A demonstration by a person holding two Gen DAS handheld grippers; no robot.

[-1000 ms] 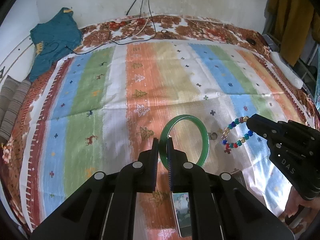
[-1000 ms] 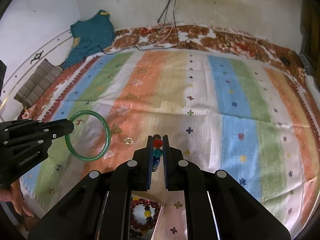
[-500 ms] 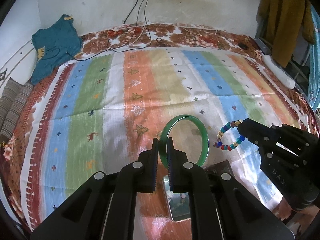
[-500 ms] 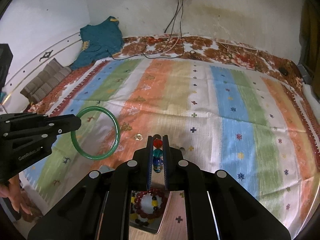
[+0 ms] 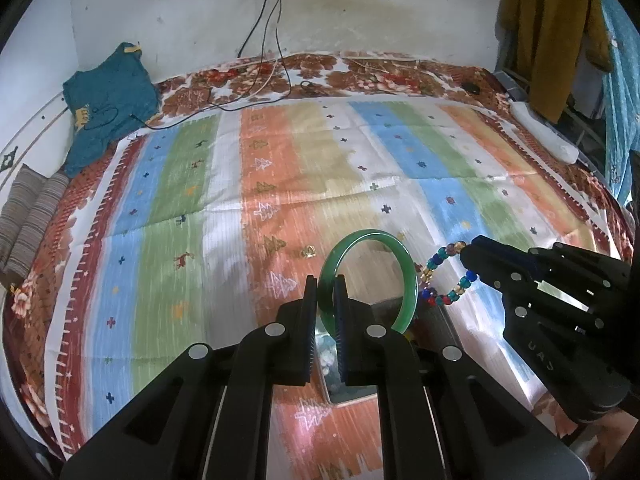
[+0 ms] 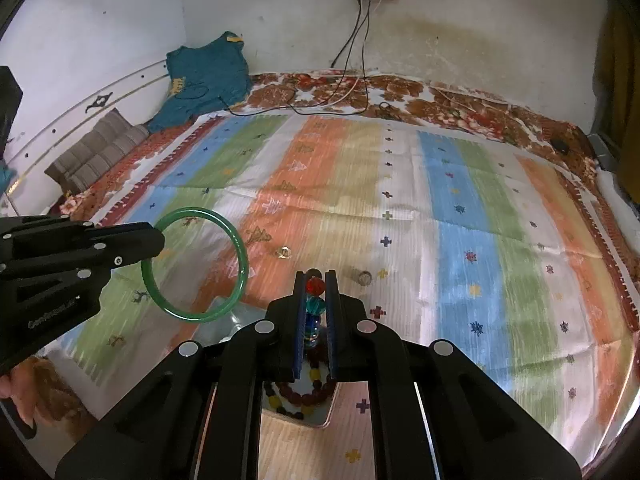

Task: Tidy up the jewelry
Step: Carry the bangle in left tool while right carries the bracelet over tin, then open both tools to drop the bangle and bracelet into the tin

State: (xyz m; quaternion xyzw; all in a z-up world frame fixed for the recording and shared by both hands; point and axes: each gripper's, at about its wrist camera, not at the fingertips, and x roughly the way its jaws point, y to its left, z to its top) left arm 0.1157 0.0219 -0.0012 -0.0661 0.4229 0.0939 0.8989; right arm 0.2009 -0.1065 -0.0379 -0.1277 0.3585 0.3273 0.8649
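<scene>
Left wrist view: left tongs (image 5: 326,284) pinch green bangle (image 5: 408,276) above striped cloth (image 5: 168,216).

I see the green bangle (image 5: 404,280) standing on edge, its rim pinched in my left tool's tips, the smooth glassy hoop rising ahead of them and clear of the cloth. The beaded bracelet (image 5: 440,276), a loop of blue, red, teal and amber beads, hangs from my right tool's tips, just right of the bangle and nearly touching it. Seen along my right tool, its red and teal beads (image 6: 315,296) sit stacked between the pads. Under that tool lies a dark red bead bracelet (image 6: 304,390) with yellow beads, flat in a shallow tray.
</scene>
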